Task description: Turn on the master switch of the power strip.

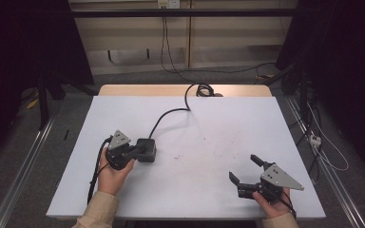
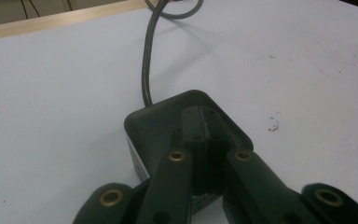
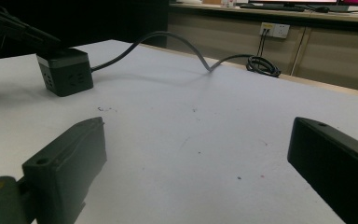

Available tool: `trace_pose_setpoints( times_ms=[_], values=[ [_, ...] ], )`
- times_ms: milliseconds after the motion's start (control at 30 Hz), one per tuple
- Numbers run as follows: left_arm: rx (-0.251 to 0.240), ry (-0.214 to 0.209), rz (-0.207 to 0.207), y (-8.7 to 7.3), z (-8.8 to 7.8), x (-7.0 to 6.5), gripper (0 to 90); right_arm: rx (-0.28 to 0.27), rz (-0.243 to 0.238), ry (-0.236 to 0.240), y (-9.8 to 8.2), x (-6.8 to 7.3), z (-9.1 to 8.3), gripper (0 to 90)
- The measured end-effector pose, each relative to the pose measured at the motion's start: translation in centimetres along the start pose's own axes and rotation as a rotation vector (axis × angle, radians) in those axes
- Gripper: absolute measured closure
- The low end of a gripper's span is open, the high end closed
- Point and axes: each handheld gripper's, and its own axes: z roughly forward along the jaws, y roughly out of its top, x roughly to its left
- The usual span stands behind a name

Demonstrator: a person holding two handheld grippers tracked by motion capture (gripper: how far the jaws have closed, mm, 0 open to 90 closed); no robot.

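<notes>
My left gripper (image 1: 140,150) has its jaws pressed flat together, and their joined tips rest on the top face of the power cube (image 1: 147,149), pinching nothing. The cube is a squat block of matte dark-grey plastic with rounded corners and a smooth top; seen from my right gripper, one side wall carries socket openings. It sits directly under and just ahead of my left jaw tips, flat on the table (image 1: 218,128), a white matte sheet with faint dark specks and a pale wooden edge along the far side. The cube is nearly as wide as it is long, so I cannot assign it a clear long axis; its cord exit faces away from my left gripper. The cord (image 1: 167,115), round, smooth and dark grey, leaves that far face, runs away across the table and ends in loose coils at the wooden edge. My right gripper (image 1: 245,170) has its jaws spread wide with nothing between them, low over the table, well apart from the cube, which lies beyond its jaws, off to one side.
</notes>
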Motion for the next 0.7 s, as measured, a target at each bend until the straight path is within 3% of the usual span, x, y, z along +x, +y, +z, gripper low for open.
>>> trace_pose_setpoints(
  times_ms=[700],
  values=[
    [0.005,0.003,-0.010,0.02,0.06,-0.01,90.0,0.001,-0.003,-0.008,-0.07,-0.10,-0.45,3.9]
  ],
)
